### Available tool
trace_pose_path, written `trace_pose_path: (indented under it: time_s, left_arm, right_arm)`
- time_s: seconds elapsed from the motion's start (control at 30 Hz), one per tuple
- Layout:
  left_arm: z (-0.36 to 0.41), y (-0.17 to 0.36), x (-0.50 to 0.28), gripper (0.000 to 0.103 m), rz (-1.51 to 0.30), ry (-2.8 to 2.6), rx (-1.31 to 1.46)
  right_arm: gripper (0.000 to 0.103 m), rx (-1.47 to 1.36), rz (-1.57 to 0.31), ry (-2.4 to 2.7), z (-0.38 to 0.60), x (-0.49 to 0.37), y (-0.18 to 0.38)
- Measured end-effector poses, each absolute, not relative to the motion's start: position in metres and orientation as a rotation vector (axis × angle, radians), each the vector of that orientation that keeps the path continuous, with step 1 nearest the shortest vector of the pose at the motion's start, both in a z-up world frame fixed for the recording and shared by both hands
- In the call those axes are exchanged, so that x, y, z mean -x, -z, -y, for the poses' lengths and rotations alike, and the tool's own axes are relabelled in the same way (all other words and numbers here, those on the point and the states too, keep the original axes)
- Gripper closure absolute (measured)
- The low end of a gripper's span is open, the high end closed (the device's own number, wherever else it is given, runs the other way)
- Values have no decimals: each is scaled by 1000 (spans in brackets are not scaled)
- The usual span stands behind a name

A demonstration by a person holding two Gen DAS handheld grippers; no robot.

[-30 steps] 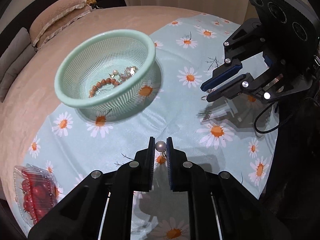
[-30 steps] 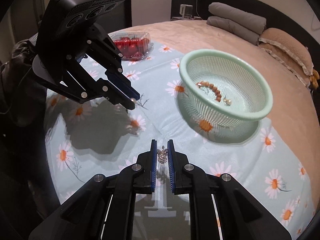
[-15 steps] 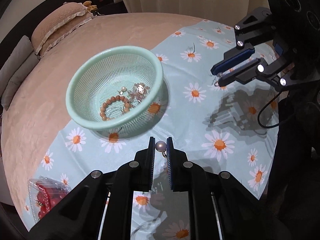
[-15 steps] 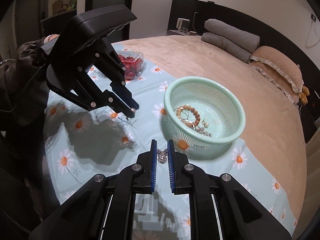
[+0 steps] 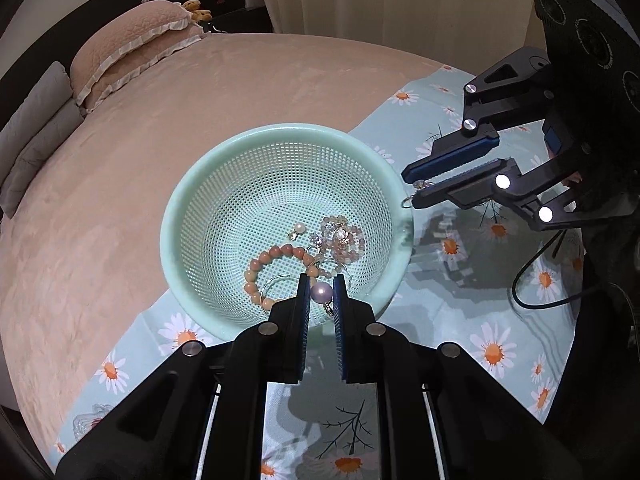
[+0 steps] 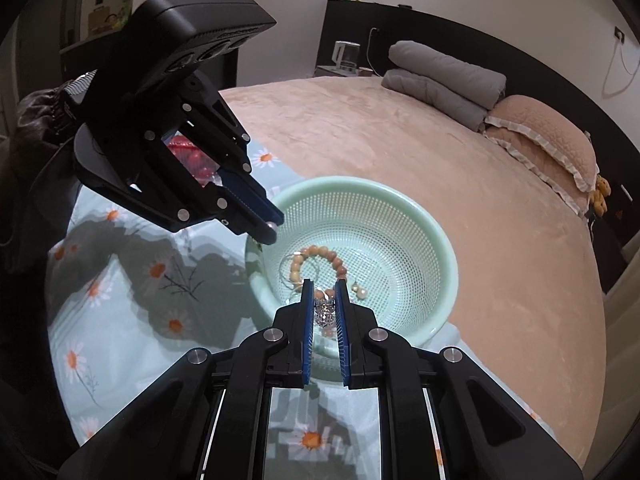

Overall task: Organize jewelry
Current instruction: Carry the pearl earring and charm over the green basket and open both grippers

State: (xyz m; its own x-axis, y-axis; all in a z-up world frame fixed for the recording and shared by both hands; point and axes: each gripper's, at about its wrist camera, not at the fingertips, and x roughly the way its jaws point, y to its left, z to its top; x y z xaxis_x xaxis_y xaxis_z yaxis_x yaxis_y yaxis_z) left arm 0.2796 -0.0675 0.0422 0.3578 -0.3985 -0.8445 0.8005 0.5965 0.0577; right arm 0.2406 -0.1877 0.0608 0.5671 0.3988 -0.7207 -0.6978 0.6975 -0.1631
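A mint green mesh basket (image 5: 192,200) (image 6: 448,264) stands on the daisy-print cloth (image 5: 492,352). Inside it lie a brown bead bracelet (image 5: 276,256) (image 6: 316,252), a pale crystal bracelet (image 5: 344,236) and a small pearl earring (image 5: 298,229) (image 6: 362,291). My left gripper (image 5: 322,292) is shut on a pearl earring (image 5: 321,292) and hangs over the basket's near rim. My right gripper (image 6: 324,300) is shut on a sparkly silver piece (image 6: 325,314), also above the basket's near side. From the left wrist view the right gripper (image 5: 412,194) hovers at the basket's right rim with a small ring dangling.
The cloth covers part of a bed with a beige blanket (image 5: 160,128). A clear box of red tomatoes (image 6: 192,160) sits behind the left gripper. Pillows (image 6: 540,136) and folded grey bedding (image 6: 444,76) lie at the head of the bed.
Both grippers have travelled from over the cloth to above the basket, each still holding its piece. The basket now fills the middle of both views.
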Motion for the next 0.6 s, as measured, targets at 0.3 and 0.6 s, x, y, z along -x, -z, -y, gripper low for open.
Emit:
trace_pose_path:
  time_s: [0.3, 0.6]
  left_arm:
    - [67, -28, -281, 36, -873, 814, -497]
    - [40, -58, -257, 7, -731, 614, -483]
  right_arm:
    - [35, 420, -624, -480, 194, -258, -43]
    - [15, 332, -569, -380, 204, -240, -61]
